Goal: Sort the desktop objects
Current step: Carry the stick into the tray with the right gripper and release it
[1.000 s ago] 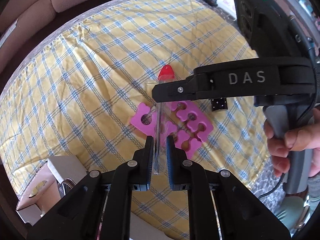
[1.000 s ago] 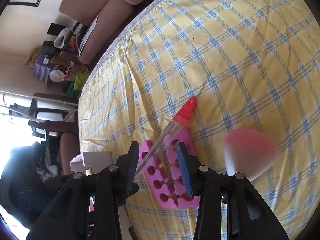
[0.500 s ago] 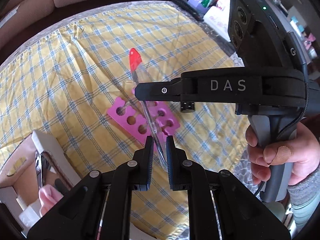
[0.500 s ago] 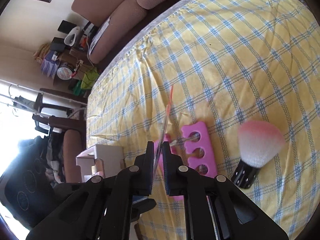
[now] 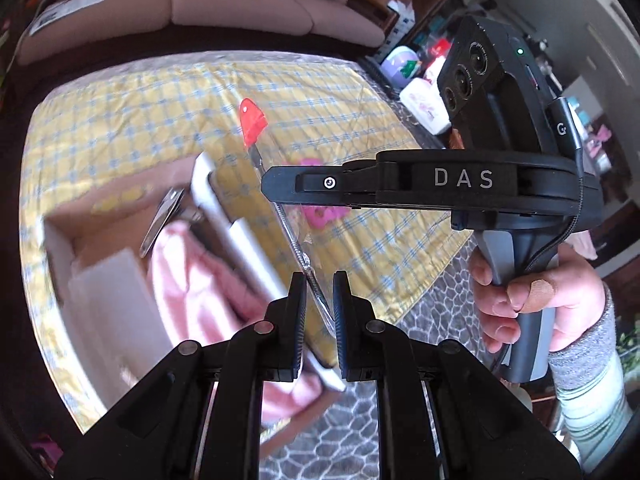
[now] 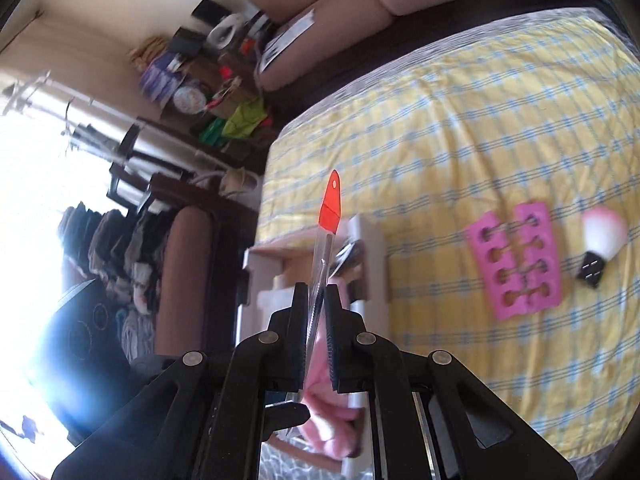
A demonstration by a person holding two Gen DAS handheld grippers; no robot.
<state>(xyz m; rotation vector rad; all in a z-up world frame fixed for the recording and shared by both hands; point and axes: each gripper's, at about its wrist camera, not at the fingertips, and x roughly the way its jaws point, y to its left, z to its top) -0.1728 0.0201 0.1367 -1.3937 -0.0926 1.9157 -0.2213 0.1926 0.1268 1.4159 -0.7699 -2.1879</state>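
Observation:
A thin metal tool in a clear sleeve with a red tab (image 5: 253,124) hangs in the air over the open box (image 5: 224,216). My left gripper (image 5: 320,292) is shut on the sleeve's lower end. My right gripper (image 5: 269,184) reaches in from the right and is shut on the sleeve partway up. In the right wrist view the sleeve (image 6: 331,204) stands upright between the closed fingers of the right gripper (image 6: 316,300), above the box (image 6: 372,240). The pink toe separators (image 6: 516,264) and the makeup brush (image 6: 600,240) lie on the yellow checked cloth (image 6: 460,128).
The box holds a pink cloth (image 5: 180,280) and a metal clip (image 5: 160,220). It sits at the table's near corner, with patterned floor (image 5: 432,292) beyond the edge. A sofa (image 5: 240,4) is behind the table, cluttered shelves (image 6: 192,80) to the side. A hand (image 5: 516,296) grips the right gripper's handle.
The right gripper closed on the sleeve. Both grippers then lifted it off the toe separators and carried it over the box. The brush and separators stayed on the cloth.

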